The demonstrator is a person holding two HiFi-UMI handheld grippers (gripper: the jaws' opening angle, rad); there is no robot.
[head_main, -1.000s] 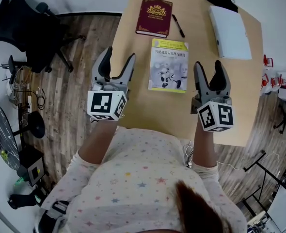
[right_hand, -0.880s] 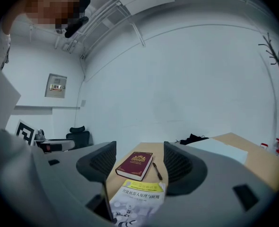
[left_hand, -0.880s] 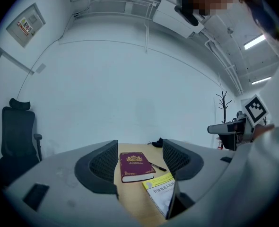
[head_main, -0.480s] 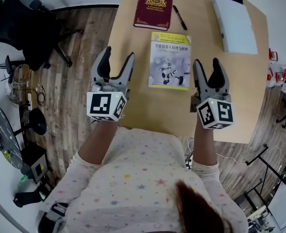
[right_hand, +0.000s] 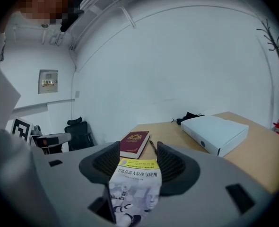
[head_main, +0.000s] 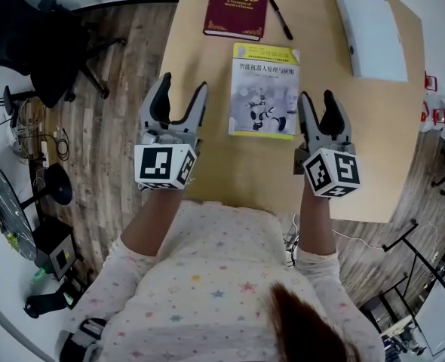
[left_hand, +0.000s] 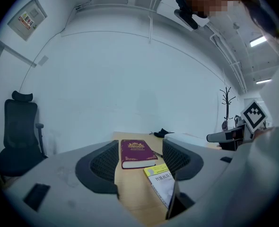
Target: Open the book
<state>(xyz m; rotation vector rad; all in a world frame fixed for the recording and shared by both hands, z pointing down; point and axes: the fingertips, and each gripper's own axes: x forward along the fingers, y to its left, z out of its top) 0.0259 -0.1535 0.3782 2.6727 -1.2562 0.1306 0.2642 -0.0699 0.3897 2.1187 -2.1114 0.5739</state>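
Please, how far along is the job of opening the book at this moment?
Done: nothing yet. The yellow-topped book and the maroon book both lie closed on the table.
In hand: the left tongs and the right tongs are open and empty, and they hover on either side of the yellow-topped book.
Left: the whole job, which is to reach a cover edge, grip it and lift it open.

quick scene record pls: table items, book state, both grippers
surface: wooden table
target: yellow-and-white book, closed, flat, cover up
other items: maroon book, pen, white box
left gripper: open, empty, left of the yellow-and-white book
right gripper: open, empty, by that book's right edge
task: book not yet opened
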